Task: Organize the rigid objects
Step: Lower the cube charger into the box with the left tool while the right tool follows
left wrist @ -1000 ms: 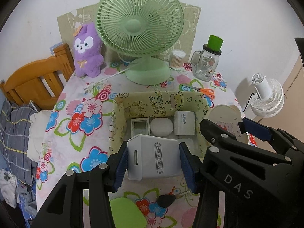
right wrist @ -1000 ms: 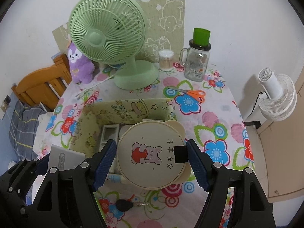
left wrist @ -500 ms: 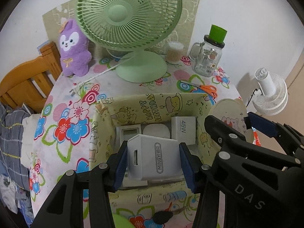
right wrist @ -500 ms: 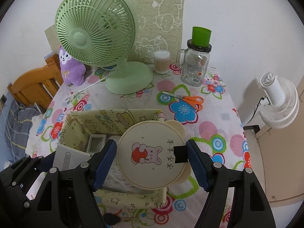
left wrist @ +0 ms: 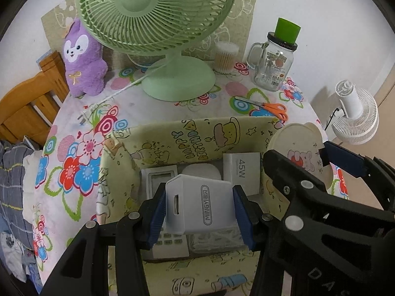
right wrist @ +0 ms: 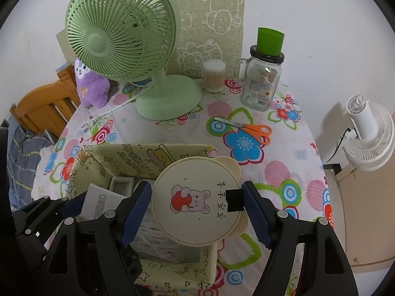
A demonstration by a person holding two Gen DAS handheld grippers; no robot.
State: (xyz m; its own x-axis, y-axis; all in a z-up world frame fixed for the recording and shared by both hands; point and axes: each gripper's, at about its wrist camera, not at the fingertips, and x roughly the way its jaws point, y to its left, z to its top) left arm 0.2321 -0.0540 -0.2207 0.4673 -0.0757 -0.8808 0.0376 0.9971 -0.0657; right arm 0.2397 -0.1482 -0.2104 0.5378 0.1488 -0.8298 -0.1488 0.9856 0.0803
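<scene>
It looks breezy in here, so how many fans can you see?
2. The green fan stands at the back of the flowered table, beside the purple plush toy. The white fan is off the table, low on the right by the wall. Others could be out of view.

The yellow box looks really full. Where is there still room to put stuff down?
The yellow box is crowded: the 45W box, a remote and other white items cover the floor. Bare tablecloth lies right of the box, below the scissors, and between the box and the green fan.
</scene>
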